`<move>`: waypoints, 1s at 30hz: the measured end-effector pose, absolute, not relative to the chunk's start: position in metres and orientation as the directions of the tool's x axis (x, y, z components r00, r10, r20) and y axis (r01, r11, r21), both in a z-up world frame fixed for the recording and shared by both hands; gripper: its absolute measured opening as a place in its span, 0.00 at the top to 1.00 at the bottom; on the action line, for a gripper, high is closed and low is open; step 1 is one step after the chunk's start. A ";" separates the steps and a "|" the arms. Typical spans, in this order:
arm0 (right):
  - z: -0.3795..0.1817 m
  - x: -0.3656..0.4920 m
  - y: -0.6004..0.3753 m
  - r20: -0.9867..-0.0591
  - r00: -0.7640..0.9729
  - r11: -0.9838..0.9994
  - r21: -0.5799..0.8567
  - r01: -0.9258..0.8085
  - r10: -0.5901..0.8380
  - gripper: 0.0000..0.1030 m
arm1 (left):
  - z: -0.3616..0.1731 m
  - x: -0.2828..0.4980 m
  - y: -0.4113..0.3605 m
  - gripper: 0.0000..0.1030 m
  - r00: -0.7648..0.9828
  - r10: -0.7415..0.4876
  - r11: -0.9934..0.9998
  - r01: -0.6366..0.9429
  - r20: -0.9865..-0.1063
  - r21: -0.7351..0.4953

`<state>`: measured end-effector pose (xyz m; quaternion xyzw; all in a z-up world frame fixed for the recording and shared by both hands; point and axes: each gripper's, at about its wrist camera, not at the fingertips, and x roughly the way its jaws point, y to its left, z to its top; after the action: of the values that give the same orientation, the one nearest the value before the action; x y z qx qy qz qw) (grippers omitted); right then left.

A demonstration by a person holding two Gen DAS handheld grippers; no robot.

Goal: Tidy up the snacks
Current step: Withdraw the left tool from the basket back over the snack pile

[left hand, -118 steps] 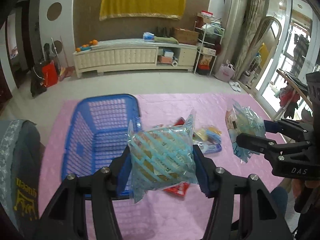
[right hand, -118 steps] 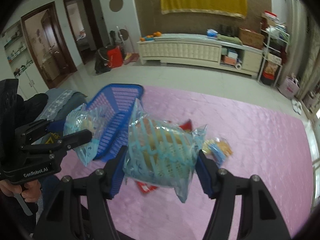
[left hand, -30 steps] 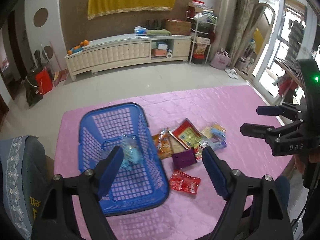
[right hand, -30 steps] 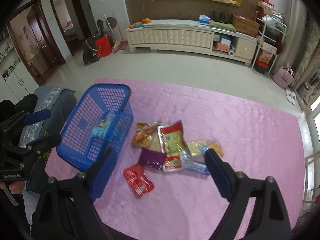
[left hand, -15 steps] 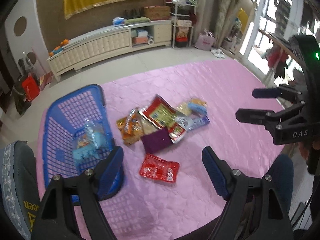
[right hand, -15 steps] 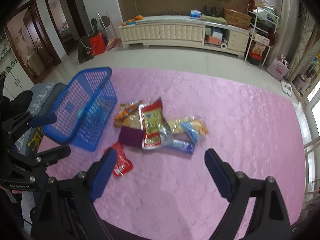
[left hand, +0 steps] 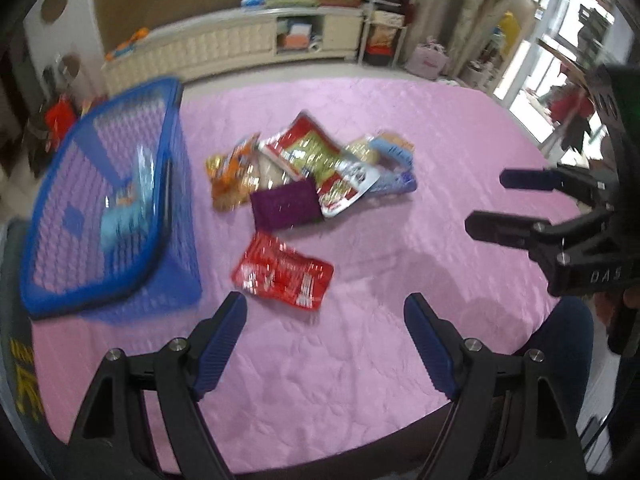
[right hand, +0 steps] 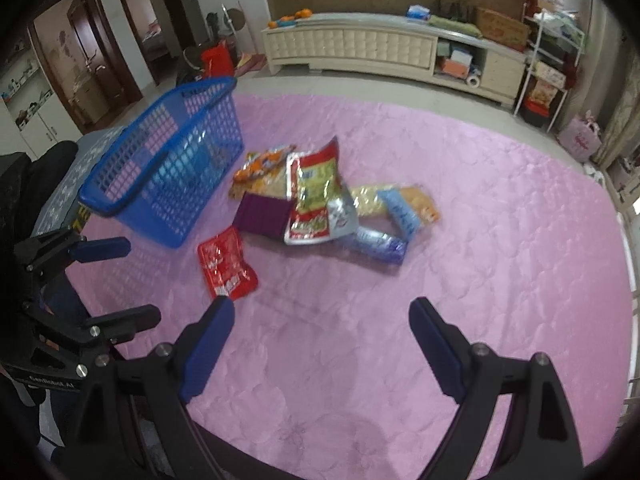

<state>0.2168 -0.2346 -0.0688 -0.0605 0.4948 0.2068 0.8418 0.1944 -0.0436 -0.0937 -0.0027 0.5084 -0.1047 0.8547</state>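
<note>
The blue basket point(left hand: 108, 208) at the left of the pink quilt point(left hand: 400, 128) now holds the 2 pale-blue striped packets point(left hand: 120, 216) that the grippers carried 3.9 s ago, so that step looks done and both tools have drawn back from the basket toward the near edge. The left gripper point(left hand: 324, 340) hangs with its jaws wide apart and empty just short of the red packet point(left hand: 282, 270), which seems the likely next pick. To its right the remaining snack pile point(right hand: 320, 200) lies loose beside the basket, and the right gripper point(right hand: 320, 340) is likewise spread wide and holding nothing.
</note>
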 end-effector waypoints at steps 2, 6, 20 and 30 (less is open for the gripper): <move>-0.080 0.218 -0.235 -0.860 0.410 0.901 0.117 -0.419 0.302 0.11 | -0.102 0.196 -0.040 0.23 0.448 -0.182 0.982 0.124 -0.875 -0.141; -0.093 0.223 -0.236 -0.854 0.413 0.889 0.115 -0.442 0.316 0.11 | -0.117 0.203 -0.038 0.23 0.431 -0.164 0.985 0.020 -0.887 -0.172; -0.119 0.281 -0.236 -0.874 0.373 0.843 0.072 -0.533 0.311 0.11 | -0.157 0.254 -0.043 0.17 0.369 -0.052 0.949 -0.272 -0.928 -0.161; -0.141 0.314 -0.227 -0.887 0.335 0.823 0.082 -0.562 0.317 0.11 | -0.179 0.274 -0.028 0.17 0.328 -0.044 0.883 -0.428 -0.944 -0.190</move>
<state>0.3136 -0.2270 -0.1407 -0.1205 0.5082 0.2722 0.8081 0.2743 -0.0285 -0.1788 -0.2084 0.5669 0.1219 0.7876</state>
